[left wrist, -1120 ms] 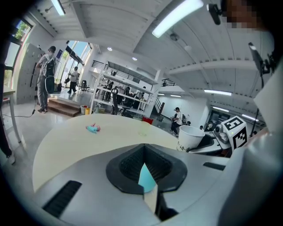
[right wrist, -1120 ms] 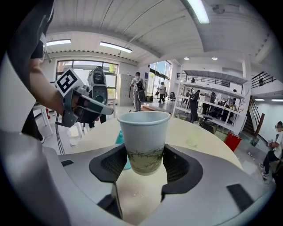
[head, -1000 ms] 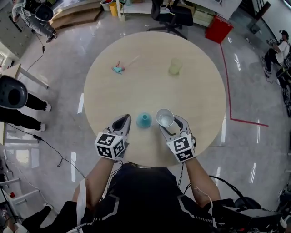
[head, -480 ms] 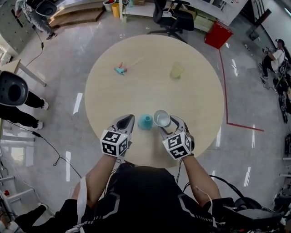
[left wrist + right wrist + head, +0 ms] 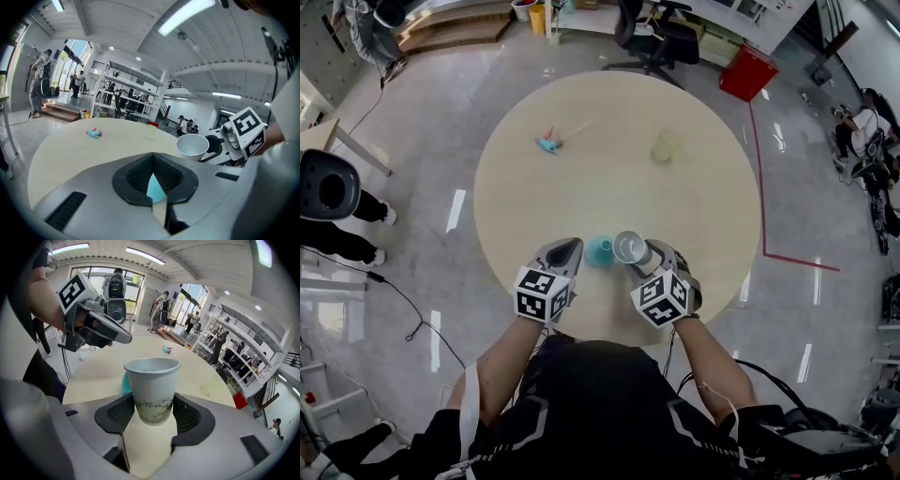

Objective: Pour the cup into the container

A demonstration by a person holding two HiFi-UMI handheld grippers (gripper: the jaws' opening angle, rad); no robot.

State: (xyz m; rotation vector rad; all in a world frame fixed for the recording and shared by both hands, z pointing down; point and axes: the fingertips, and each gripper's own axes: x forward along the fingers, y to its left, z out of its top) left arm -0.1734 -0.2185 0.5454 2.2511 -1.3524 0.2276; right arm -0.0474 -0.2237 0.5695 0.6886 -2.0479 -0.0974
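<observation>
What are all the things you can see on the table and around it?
round beige table: one, pale beige, middle of the shiny floor
white paper cup: one, white with a green plant print, between the right gripper's jaws
teal container: one, teal, near edge of the table, between the grippers
yellowish see-through cup: one, pale yellow, far right of the table
small teal and pink thing: one, far left of the table, too small to identify
black office chair: one, black, beyond the table
red bin: one, red, floor at far right
left gripper: one, grey, jaws together, empty
right gripper: one, grey, clamped on the paper cup
</observation>
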